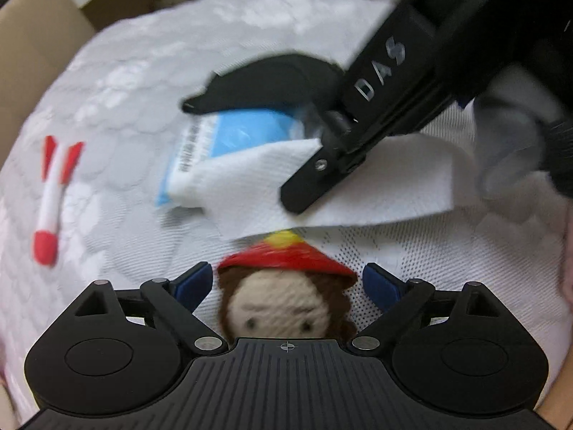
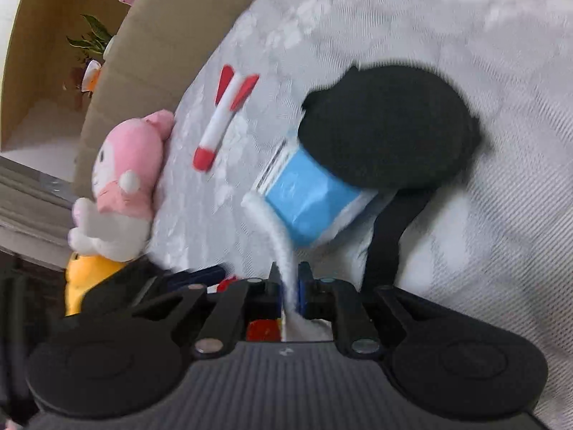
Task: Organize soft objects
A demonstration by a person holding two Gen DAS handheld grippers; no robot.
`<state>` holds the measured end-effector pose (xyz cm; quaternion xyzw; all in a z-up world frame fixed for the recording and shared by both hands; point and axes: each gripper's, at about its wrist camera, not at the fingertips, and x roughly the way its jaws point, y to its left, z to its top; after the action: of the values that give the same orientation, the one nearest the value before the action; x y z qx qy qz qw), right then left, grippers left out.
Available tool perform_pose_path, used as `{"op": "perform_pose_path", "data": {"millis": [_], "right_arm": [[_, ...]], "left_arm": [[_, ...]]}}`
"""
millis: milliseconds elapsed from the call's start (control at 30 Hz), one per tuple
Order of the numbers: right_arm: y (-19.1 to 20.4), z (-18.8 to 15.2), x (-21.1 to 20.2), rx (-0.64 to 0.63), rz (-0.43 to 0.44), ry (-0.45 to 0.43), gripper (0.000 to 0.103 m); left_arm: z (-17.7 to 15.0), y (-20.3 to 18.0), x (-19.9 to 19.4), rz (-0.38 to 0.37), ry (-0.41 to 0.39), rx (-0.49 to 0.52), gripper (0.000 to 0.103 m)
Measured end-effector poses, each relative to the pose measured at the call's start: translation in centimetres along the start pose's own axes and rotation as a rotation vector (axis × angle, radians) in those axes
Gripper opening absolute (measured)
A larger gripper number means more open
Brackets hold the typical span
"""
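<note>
My left gripper stands open, its blue pads on either side of a woollen doll with a red hat, which lies on white mesh fabric. My right gripper is shut on a white cloth; in the left wrist view that gripper comes in from the upper right, holding the cloth above the doll's hat. A blue packet lies partly under the cloth and under a black eye mask. The packet and mask sit just beyond the doll.
A red-and-white rocket toy lies on the white patterned cover, left of the packet. A pink plush and a yellow plush lean at the cover's left edge against a cardboard box. Cardboard also borders the far left.
</note>
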<state>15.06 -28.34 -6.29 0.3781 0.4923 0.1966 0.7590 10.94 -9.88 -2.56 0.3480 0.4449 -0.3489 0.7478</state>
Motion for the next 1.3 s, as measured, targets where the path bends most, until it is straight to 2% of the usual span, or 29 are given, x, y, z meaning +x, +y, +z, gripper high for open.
{"op": "perform_pose_path", "data": {"millis": [100, 133, 167, 300, 367, 500, 567, 633, 667, 800, 1000, 1200, 1300], "right_arm": [[0.7, -0.3, 0.7, -0.062, -0.041, 0.004, 0.012], [0.8, -0.4, 0.8, -0.076, -0.051, 0.003, 0.012], [0.8, -0.4, 0.8, -0.077, -0.051, 0.001, 0.012], [0.9, 0.2, -0.5, -0.065, -0.012, -0.048, 0.012], [1.1, 0.5, -1.8, -0.038, 0.06, -0.079, 0.012], [2.6, 0.3, -3.8, -0.006, 0.322, -0.072, 0.012], [3.8, -0.3, -3.5, -0.03, 0.365, -0.04, 0.013], [4.6, -0.9, -2.5, -0.072, 0.305, -0.024, 0.013], [4.5, -1.2, -1.9, -0.081, 0.262, -0.016, 0.006], [3.0, -1.5, -0.8, -0.005, 0.242, 0.02, 0.008], [1.5, -1.4, 0.1, 0.018, 0.156, 0.023, 0.011], [2.1, -2.9, 2.6, 0.009, 0.137, 0.093, 0.011], [2.8, -3.4, 3.3, -0.025, 0.103, 0.105, 0.011]], "left_arm": [[-0.3, -1.2, 1.5, 0.048, -0.006, 0.07, 0.095], [-0.5, -1.6, 1.2, 0.06, -0.034, 0.083, 0.09], [-0.6, -1.8, 0.8, 0.072, -0.062, 0.076, 0.082], [-0.7, -1.2, -1.1, 0.092, -0.136, 0.011, 0.08], [-0.7, -0.6, -1.8, 0.091, -0.153, -0.023, 0.08], [-1.0, 0.0, -2.8, 0.111, -0.188, -0.055, 0.081], [-1.4, 0.2, -3.2, 0.107, -0.196, -0.073, 0.081], [-1.8, 0.4, -3.6, 0.108, -0.202, -0.088, 0.081], [-2.1, 0.4, -3.7, 0.112, -0.202, -0.093, 0.081], [-3.8, 0.5, -3.7, 0.119, -0.199, -0.108, 0.079], [-4.9, 0.9, -5.3, 0.107, -0.22, -0.153, 0.081], [-5.9, 3.3, -6.4, 0.097, -0.223, -0.23, 0.085], [-8.4, 3.2, -8.0, 0.103, -0.222, -0.283, 0.09]]}}
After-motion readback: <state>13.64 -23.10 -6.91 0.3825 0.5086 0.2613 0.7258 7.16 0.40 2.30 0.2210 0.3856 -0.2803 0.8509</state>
